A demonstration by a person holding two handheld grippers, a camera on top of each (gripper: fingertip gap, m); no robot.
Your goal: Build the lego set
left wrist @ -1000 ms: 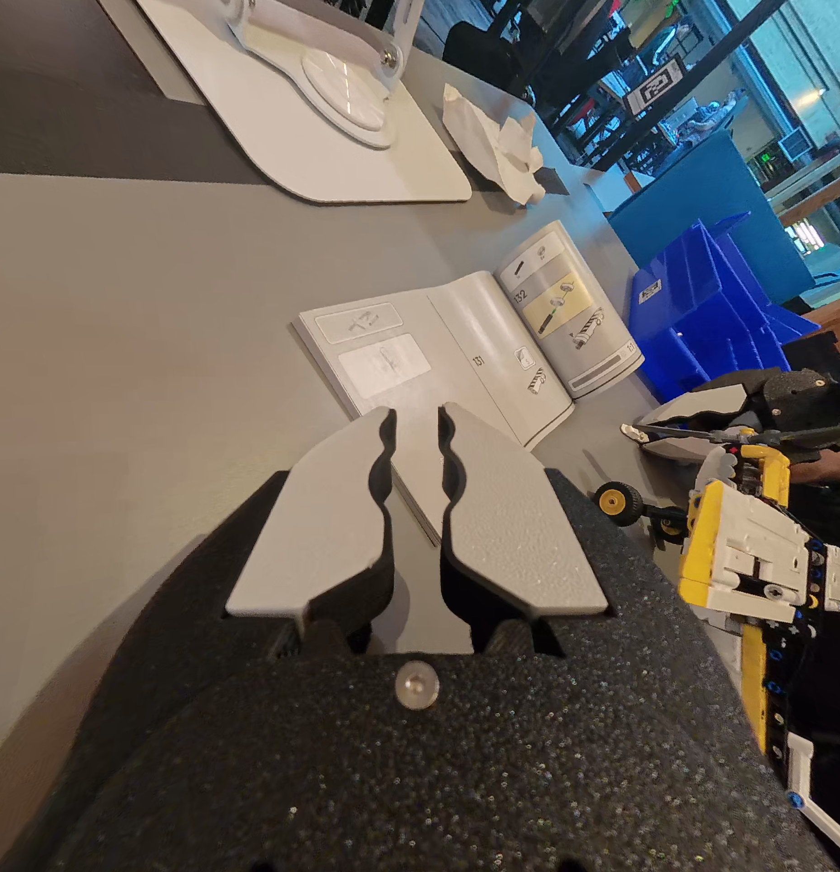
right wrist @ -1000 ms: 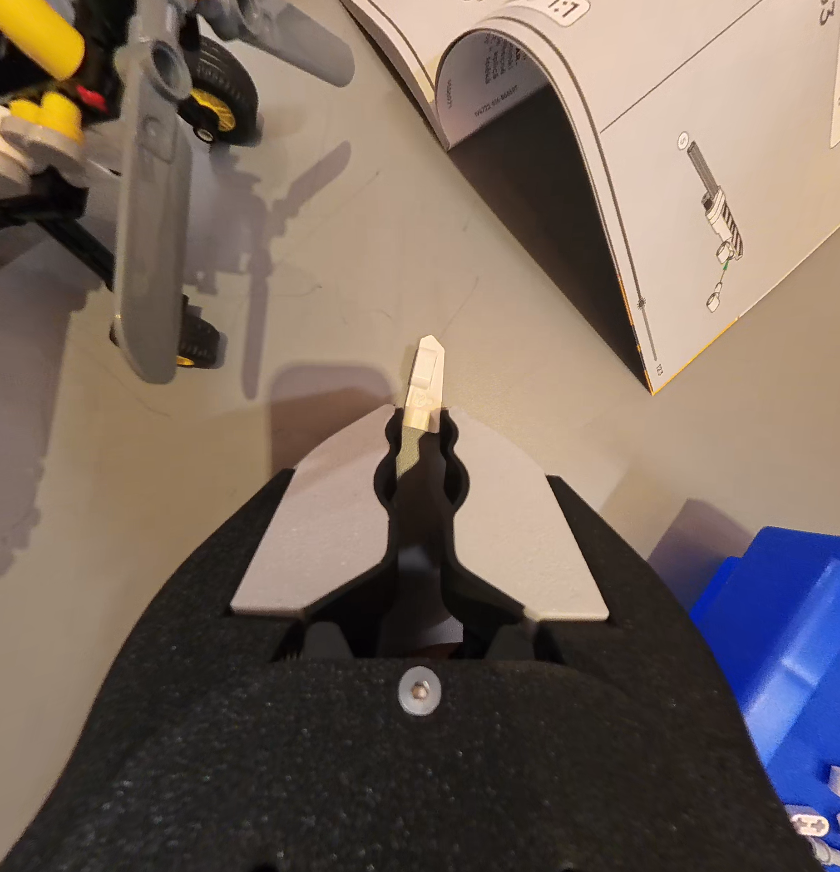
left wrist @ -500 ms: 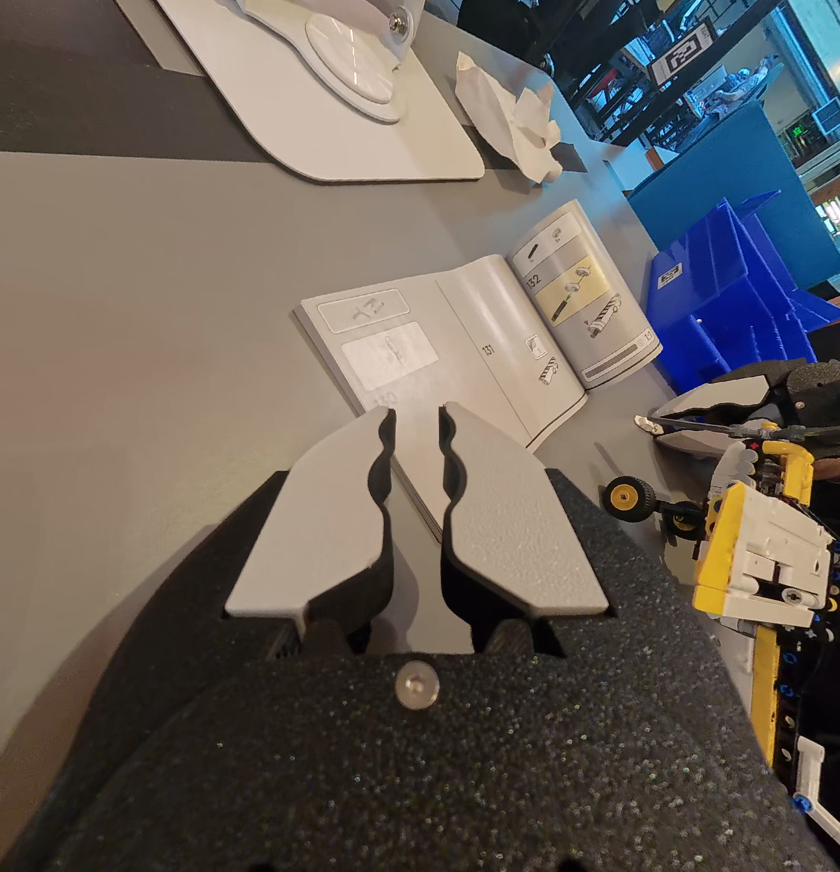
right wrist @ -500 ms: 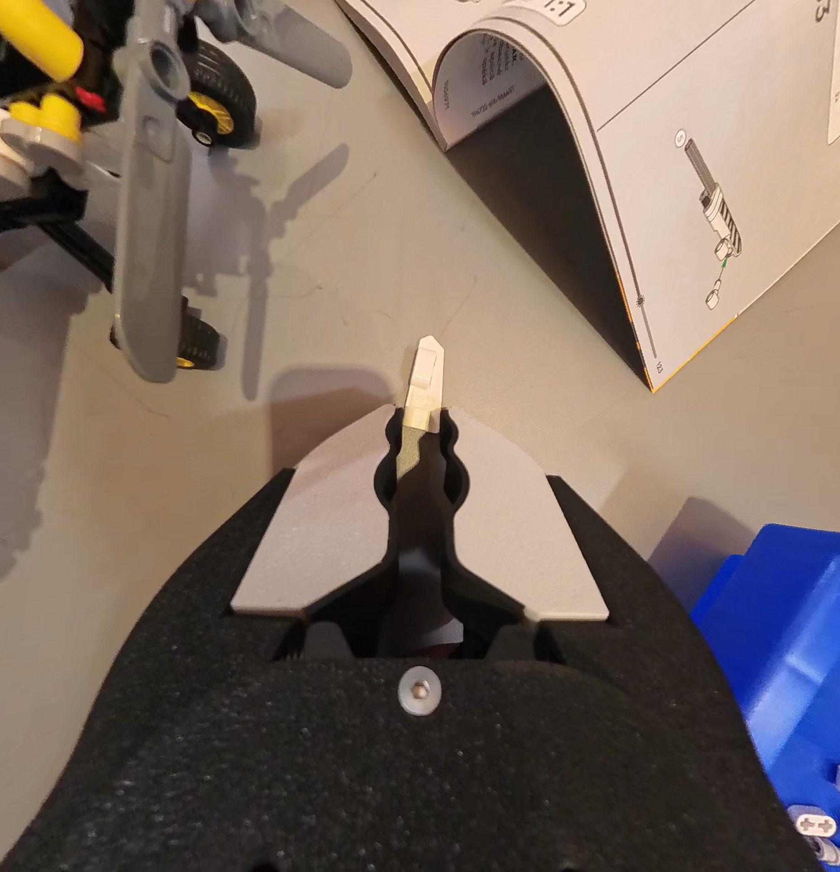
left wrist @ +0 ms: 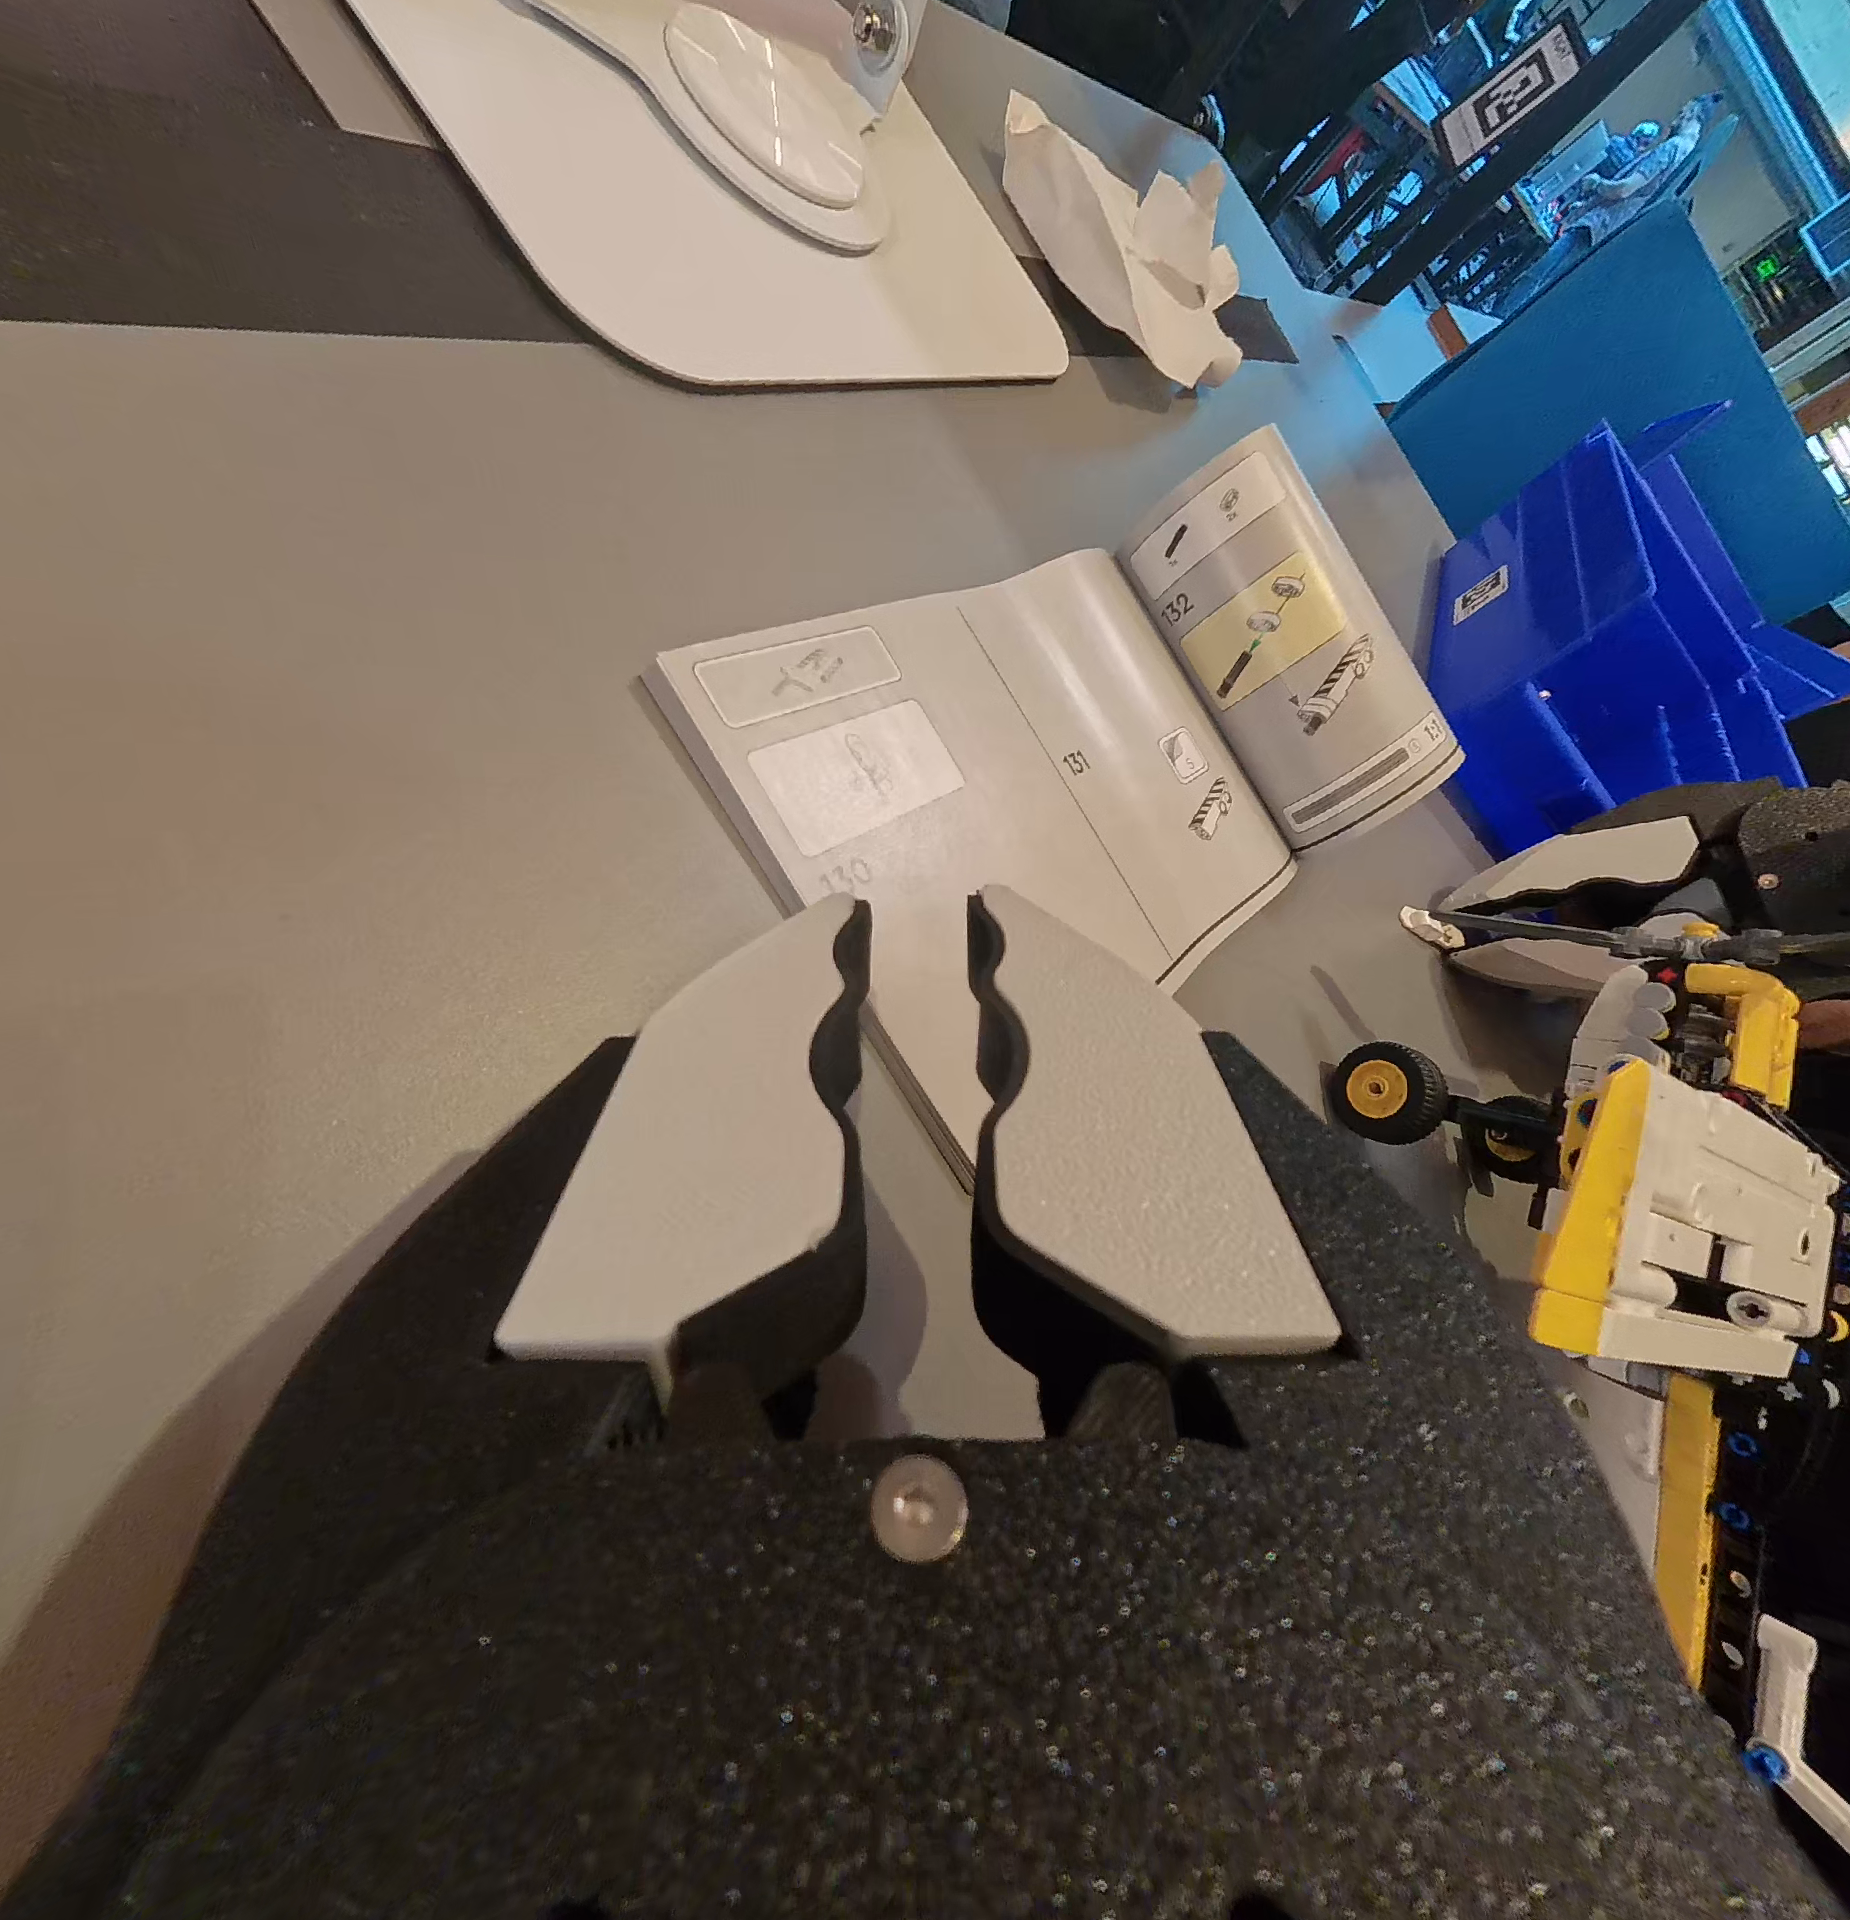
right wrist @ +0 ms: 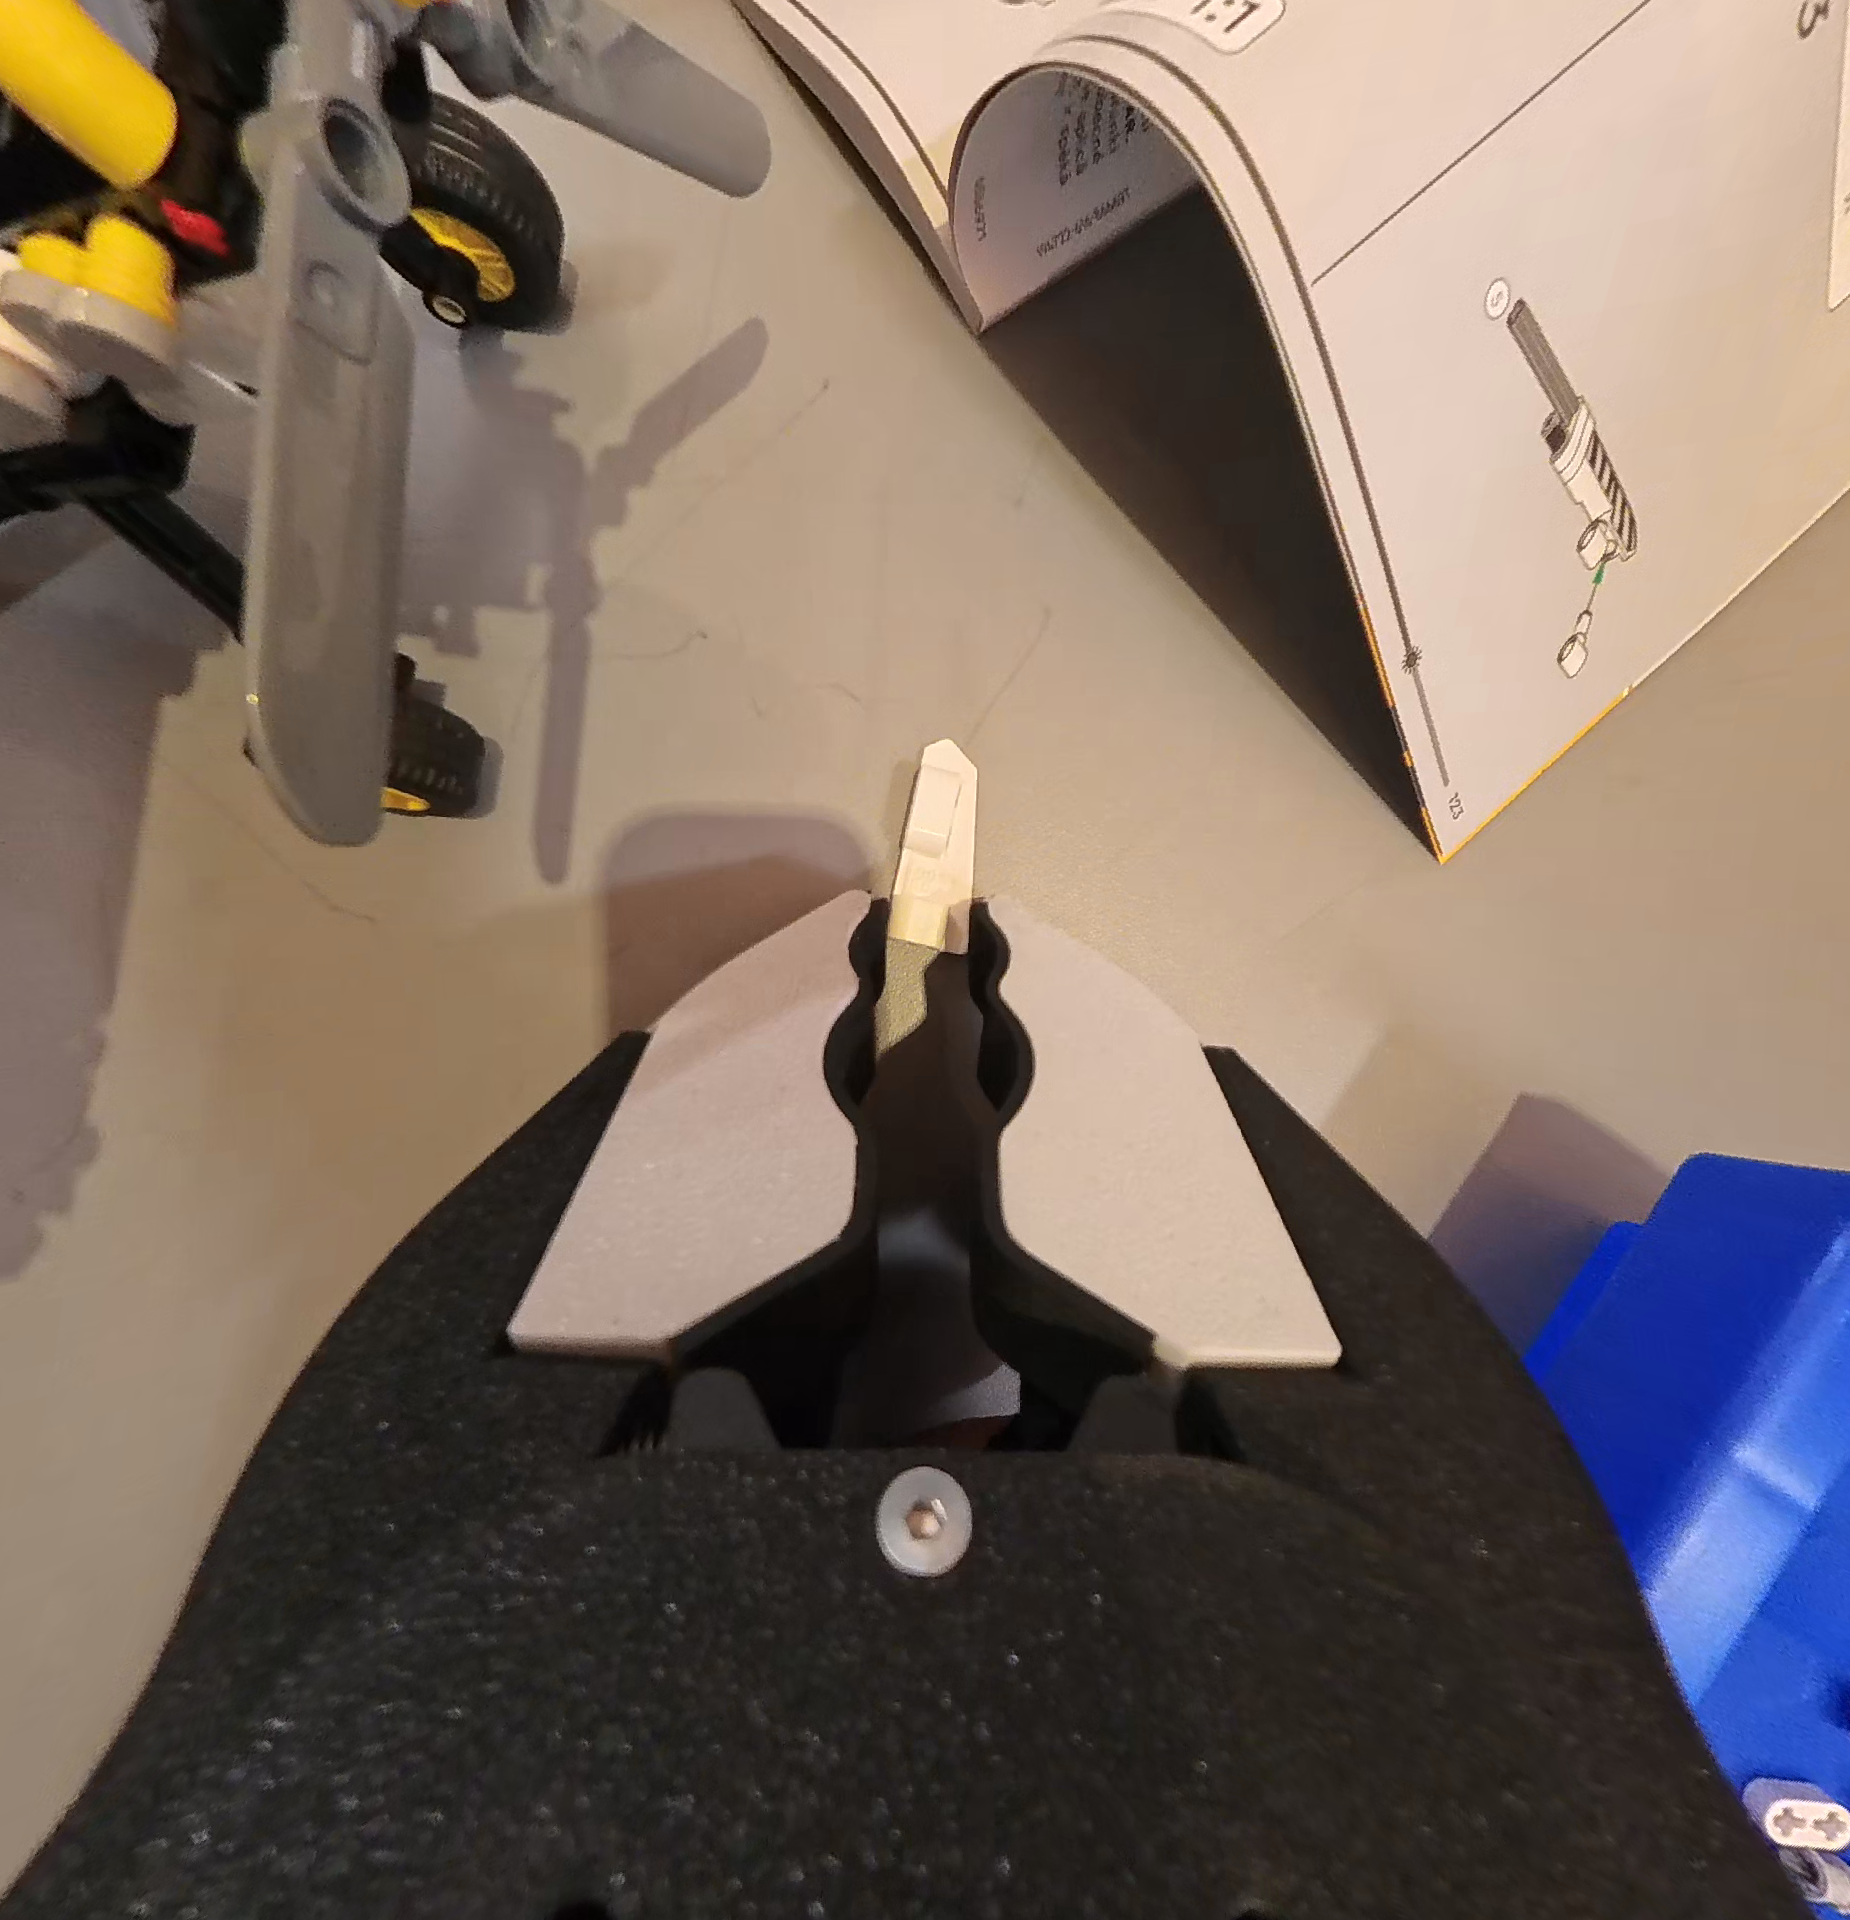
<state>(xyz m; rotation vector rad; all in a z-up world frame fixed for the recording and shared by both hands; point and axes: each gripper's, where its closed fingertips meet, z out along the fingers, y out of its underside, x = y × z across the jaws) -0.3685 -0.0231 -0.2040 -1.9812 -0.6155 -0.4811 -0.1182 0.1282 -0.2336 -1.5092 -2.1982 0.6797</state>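
Observation:
My left gripper (left wrist: 916, 914) is open with nothing between its fingers; it hovers over the near corner of an open instruction booklet (left wrist: 1004, 748). My right gripper (right wrist: 926, 914) is shut on a small white pointed plastic piece (right wrist: 940, 831) that sticks out past its fingertips, just above the grey table. It also shows in the left wrist view (left wrist: 1586, 914), with the white tip (left wrist: 1425, 923) at its front. A yellow, white and black brick-built model (left wrist: 1679, 1226) stands to the right of my left gripper; its grey rotor blade (right wrist: 318, 468) and wheels are to the upper left of my right gripper.
The booklet (right wrist: 1472, 260) lies ahead to the right of my right gripper, one page curled up. A blue parts bin (right wrist: 1752, 1455) sits at the lower right and also shows in the left wrist view (left wrist: 1627, 644). A white stand base (left wrist: 713, 208) and crumpled paper (left wrist: 1129, 249) lie farther back. There is about 30 cm between the tips of the two grippers.
The left wrist view has shifted slightly, so the booklet and model sit a little higher and farther right. The right gripper stays put, still holding the white piece.

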